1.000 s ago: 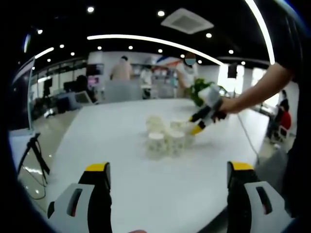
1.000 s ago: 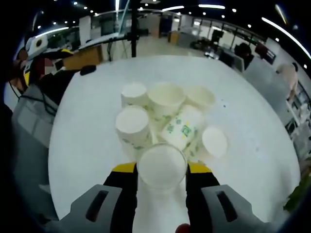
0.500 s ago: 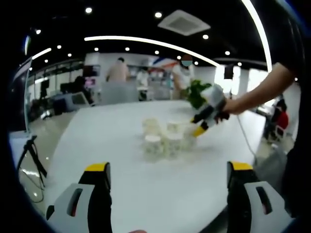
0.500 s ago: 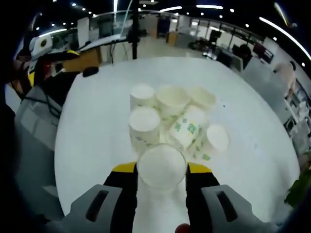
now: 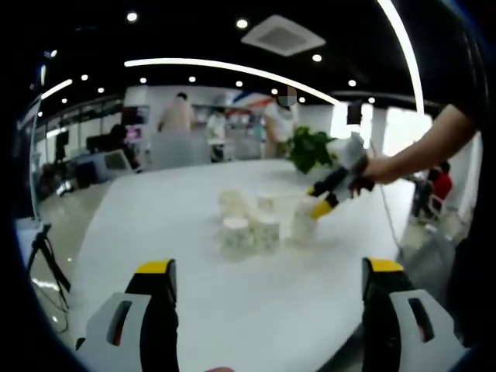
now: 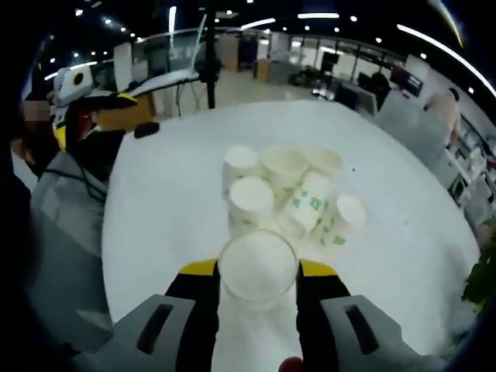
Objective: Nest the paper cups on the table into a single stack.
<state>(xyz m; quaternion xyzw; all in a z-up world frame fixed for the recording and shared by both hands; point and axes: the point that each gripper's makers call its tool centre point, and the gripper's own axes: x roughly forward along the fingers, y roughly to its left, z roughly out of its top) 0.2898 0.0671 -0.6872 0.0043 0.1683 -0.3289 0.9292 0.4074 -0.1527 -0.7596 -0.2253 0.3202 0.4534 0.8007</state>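
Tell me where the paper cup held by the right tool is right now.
In the right gripper view, the white paper cup sits low and centred, clamped between the right tool's yellow-tipped jaws, just in front of the cluster of white-and-green paper cups on the white round table.

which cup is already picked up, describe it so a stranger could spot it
On the white table, find the cluster of paper cups. The held cup is apart from it, clamped in the right claw. It alone is gripped, its plain white round end facing the camera.
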